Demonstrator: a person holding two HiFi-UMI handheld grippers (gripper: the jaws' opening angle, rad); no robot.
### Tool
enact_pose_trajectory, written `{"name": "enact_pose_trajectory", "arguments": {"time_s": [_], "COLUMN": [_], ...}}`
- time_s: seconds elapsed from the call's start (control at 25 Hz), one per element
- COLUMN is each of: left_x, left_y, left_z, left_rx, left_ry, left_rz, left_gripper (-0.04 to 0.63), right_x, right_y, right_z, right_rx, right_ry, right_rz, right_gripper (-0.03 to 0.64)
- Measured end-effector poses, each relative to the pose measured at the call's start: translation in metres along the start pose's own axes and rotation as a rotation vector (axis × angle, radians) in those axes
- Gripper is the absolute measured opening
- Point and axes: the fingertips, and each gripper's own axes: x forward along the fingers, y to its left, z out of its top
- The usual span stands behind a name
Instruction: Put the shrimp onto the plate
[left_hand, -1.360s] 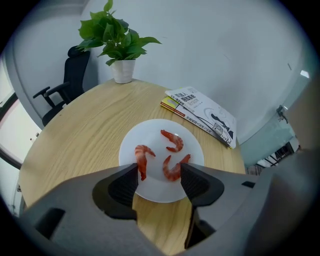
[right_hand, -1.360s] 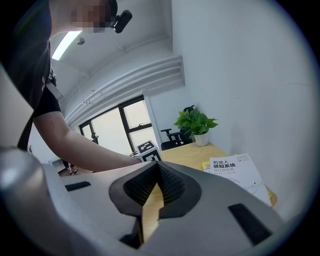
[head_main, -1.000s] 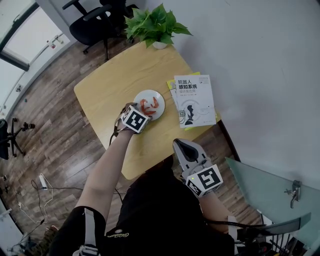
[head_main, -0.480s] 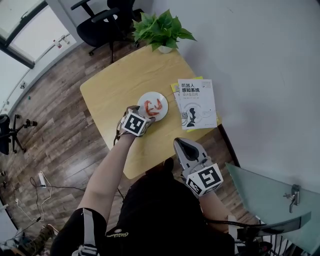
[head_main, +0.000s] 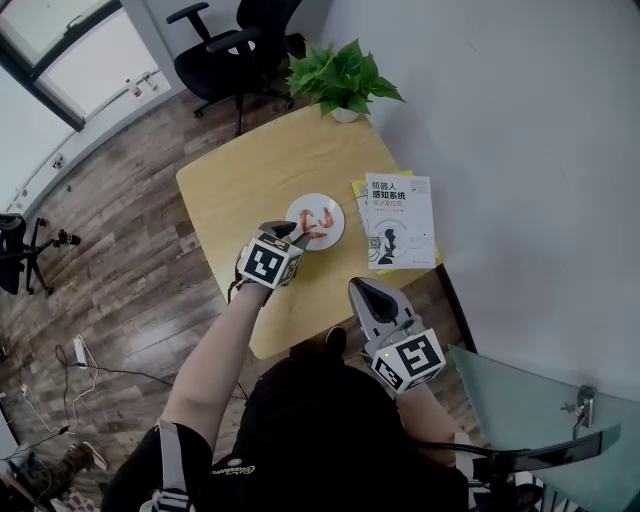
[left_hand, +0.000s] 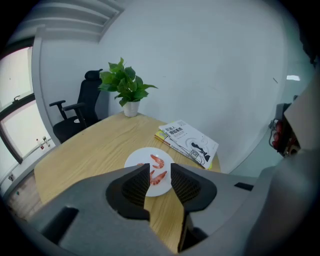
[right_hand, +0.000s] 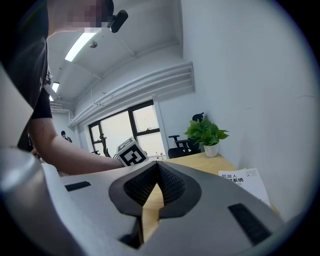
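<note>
Red shrimp (head_main: 312, 219) lie on the white plate (head_main: 335, 232) on the wooden table (head_main: 250, 180). The left gripper view shows two shrimp (left_hand: 158, 161) whole on the plate (left_hand: 136, 161); a bit of red peeks past the left jaw. My left gripper (head_main: 291, 233) hangs above the plate's near edge, pointing down at it. Its jaws have just been closing; a narrow gap is left and nothing is between them (left_hand: 160, 168). My right gripper (head_main: 364, 291) stays near the table's front edge, shut on nothing (right_hand: 158, 164).
Two stacked books (head_main: 400, 220) lie right of the plate. A potted plant (head_main: 343, 78) stands at the table's far corner, with a black office chair (head_main: 235, 45) behind it. A grey wall runs along the right. Wood floor lies to the left.
My left gripper has lifted and drawn back from over the plate toward the person. The shrimp stay on the plate. The right gripper has barely moved.
</note>
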Motion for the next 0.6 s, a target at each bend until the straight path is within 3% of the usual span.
{"name": "enact_pose_trajectory", "arguments": {"time_s": [0.6], "left_x": [-0.109], "left_y": [-0.071], "left_z": [0.042], "left_rx": [-0.006], "left_ry": [-0.325], "left_rz": [0.017], "left_gripper": [0.008], "right_x": [-0.004], "right_y": [0.001], "right_z": [0.016], "right_rx": [-0.028], "right_ry": [-0.033], "right_rz": [0.018], "right_gripper": [0.003]}}
